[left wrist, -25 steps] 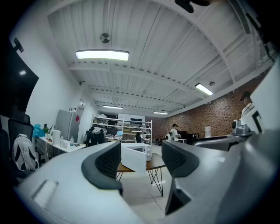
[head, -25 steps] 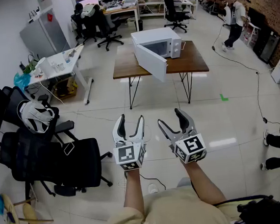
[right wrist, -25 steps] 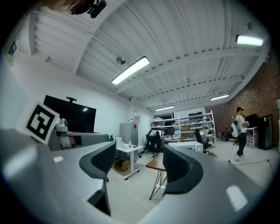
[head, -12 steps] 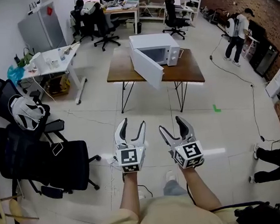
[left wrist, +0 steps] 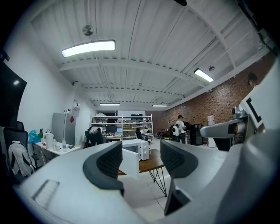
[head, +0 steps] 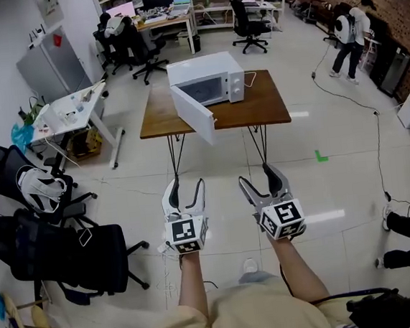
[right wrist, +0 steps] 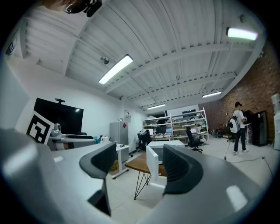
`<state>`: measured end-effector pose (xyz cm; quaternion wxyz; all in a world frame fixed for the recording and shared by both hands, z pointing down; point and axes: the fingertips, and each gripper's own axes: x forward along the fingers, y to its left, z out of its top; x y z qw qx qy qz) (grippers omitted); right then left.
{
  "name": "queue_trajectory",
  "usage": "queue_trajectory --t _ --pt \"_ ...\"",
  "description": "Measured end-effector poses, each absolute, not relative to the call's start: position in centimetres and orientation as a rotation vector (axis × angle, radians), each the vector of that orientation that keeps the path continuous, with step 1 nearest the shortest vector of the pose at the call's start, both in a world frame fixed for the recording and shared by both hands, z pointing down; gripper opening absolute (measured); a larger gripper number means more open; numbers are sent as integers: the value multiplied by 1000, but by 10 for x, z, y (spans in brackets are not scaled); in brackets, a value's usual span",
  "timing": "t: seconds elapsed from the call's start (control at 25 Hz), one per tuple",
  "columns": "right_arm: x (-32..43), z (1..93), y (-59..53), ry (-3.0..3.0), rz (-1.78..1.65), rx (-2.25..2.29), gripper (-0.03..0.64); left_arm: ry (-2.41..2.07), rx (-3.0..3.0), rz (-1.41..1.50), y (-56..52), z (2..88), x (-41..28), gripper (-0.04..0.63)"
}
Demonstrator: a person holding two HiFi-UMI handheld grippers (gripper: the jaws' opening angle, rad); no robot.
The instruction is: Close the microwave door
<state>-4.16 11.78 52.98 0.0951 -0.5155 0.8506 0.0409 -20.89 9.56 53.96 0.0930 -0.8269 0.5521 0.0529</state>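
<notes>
A white microwave (head: 208, 80) stands on a brown wooden table (head: 257, 108) some way ahead of me. Its door (head: 193, 115) hangs wide open toward me, past the table's front edge. The microwave (left wrist: 138, 149) shows small between the jaws in the left gripper view, and its door (right wrist: 152, 165) stands edge-on in the right gripper view. My left gripper (head: 184, 191) and right gripper (head: 260, 177) are held side by side over the floor, well short of the table. Both are open and hold nothing.
Black office chairs (head: 62, 249) with a bag on one stand at my left. A white desk (head: 66, 112) with clutter is left of the table. A person (head: 347, 34) stands far right by the brick wall. Cables (head: 375, 129) lie on the tiled floor.
The table and microwave have shifted in the view as I walk and turn toward them. Both grippers stay open at about the same height.
</notes>
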Motion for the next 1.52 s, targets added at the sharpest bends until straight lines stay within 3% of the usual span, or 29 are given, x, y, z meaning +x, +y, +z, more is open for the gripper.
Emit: queue_trajectory --t 0.2,0.64,1.52 --pt "41 514 94 2493 11 -1511 309 1605 -2461 77 85 522 -128 276" --pt "70 535 34 2502 -35 -1462 296 1630 -2461 39 29 531 -83 270" --pt "-60 529 -239 2515 96 -1497 295 1509 -2520 196 -251 527 -193 270"
